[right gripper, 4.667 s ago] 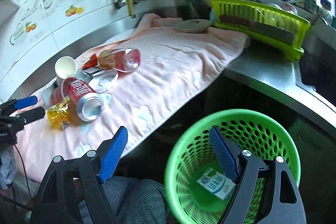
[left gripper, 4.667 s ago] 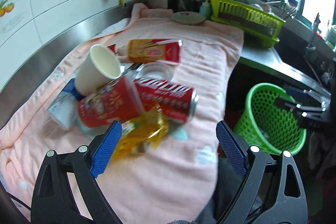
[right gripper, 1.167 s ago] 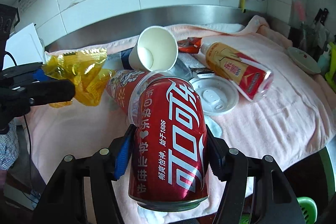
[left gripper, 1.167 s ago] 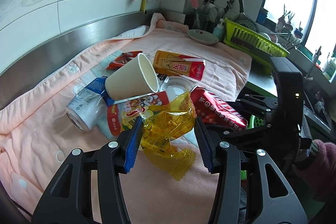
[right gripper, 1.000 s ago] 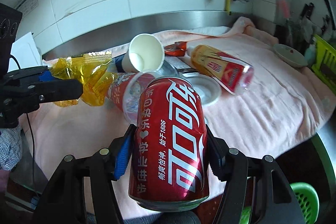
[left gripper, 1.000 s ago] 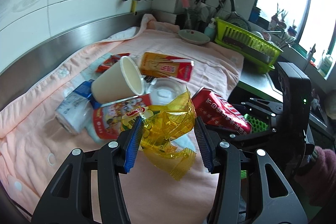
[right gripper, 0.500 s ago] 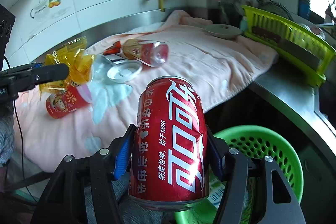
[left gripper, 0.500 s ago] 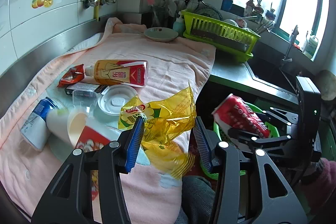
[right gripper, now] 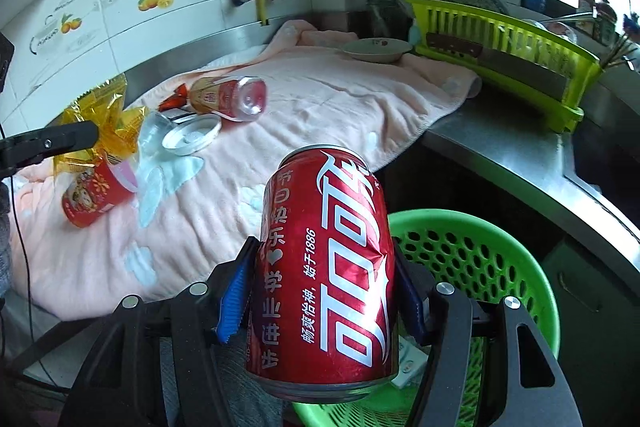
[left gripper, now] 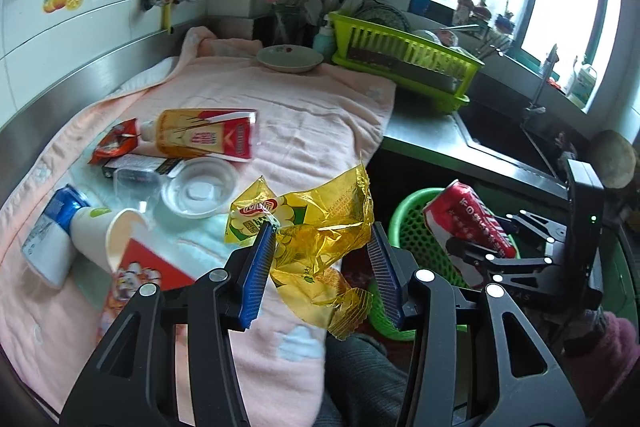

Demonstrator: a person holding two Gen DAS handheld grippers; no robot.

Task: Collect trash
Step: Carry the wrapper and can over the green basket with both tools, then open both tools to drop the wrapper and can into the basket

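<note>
My left gripper (left gripper: 322, 269) is shut on a crumpled yellow snack wrapper (left gripper: 316, 227), held above the front edge of the pink towel (left gripper: 304, 115). My right gripper (right gripper: 320, 301) is shut on a red cola can (right gripper: 326, 299), held over the rim of the green mesh basket (right gripper: 480, 259). The can (left gripper: 466, 223) and basket (left gripper: 404, 223) also show in the left wrist view, right of the wrapper. On the towel lie a paper cup (left gripper: 106, 233), a red cup (left gripper: 144, 279), a blue-white can (left gripper: 52, 227), a clear lid (left gripper: 200, 187), a yellow-red bottle (left gripper: 208, 135) and a red wrapper (left gripper: 116, 145).
A steel counter (right gripper: 512, 163) runs right of the towel toward a sink (left gripper: 504, 135). A lime dish rack (left gripper: 404, 55) and a plate (left gripper: 290, 59) stand at the back. A white carton (right gripper: 408, 367) lies in the basket. Tiled wall with pipes is behind.
Both grippers swung right, away from the trash pile toward the basket. The cola can now hangs over the basket rim; the wrapper has come to the towel's front edge.
</note>
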